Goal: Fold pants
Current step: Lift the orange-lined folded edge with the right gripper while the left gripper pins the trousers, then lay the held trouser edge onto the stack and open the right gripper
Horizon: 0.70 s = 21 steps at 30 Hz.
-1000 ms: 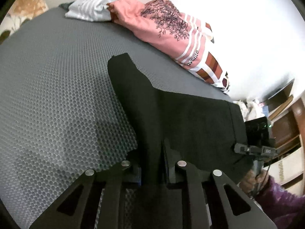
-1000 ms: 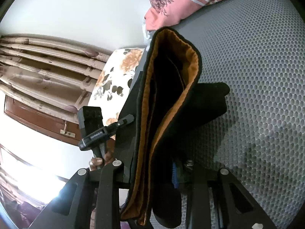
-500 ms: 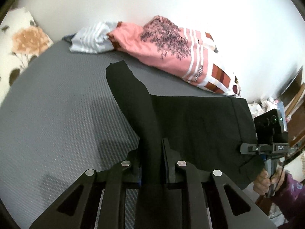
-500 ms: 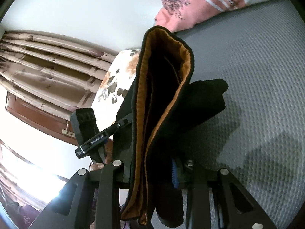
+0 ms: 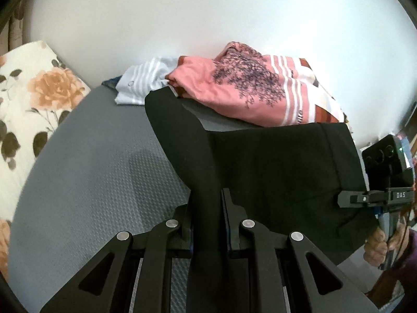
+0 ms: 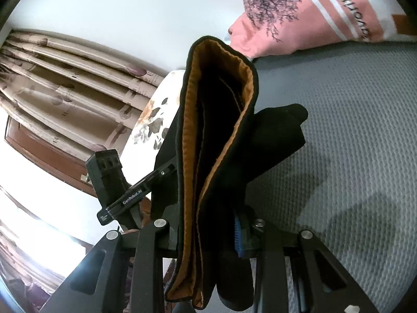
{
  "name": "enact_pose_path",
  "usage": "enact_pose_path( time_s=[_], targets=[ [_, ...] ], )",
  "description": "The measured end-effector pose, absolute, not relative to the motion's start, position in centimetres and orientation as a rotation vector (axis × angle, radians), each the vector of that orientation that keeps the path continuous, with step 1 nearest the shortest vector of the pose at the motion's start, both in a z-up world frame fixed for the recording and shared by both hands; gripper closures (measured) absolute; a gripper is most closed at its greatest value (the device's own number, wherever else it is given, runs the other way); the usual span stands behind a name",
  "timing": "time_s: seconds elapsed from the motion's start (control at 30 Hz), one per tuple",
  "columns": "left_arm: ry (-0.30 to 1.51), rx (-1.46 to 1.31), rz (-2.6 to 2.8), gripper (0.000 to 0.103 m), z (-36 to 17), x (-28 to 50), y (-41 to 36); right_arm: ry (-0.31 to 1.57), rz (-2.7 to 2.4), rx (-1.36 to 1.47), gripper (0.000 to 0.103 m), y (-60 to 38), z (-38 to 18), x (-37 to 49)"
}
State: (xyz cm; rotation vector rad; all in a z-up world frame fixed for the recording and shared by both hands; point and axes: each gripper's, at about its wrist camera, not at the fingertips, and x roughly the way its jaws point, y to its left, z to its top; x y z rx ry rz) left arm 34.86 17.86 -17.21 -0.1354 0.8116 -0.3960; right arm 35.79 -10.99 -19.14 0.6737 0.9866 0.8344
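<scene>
1. Black pants held up off the grey mat, stretched between both grippers; waistband with tan lining at the right side, loose flap sticking up past the left.
2. Looks soft, limp, light: it will likely sag and bunch wherever unsupported. Thick waistband seam is probably the firmest hold; pinch through all layers.
3. Left gripper pinching a bunched ridge of the fabric.
4. Right gripper clamped on the doubled waistband end.
5. Pink printed garment and white striped cloth lie by the wall, behind the pants.
</scene>
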Motion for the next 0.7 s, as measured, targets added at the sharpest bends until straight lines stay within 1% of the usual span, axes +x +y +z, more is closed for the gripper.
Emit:
enact_pose_path(
  time_s=[0.37,0.7],
  targets=[
    [0.795,-0.114,-0.345,0.087,-18.0,37.9,18.7,0.978,0.832,0.68,0.075,-10.4,-19.8,37.9],
    [0.815,-0.14,-0.292,0.087,-20.1,39.9,20.7,0.98,0.814,0.653,0.076,-9.7,-20.4,40.7]
  ],
)
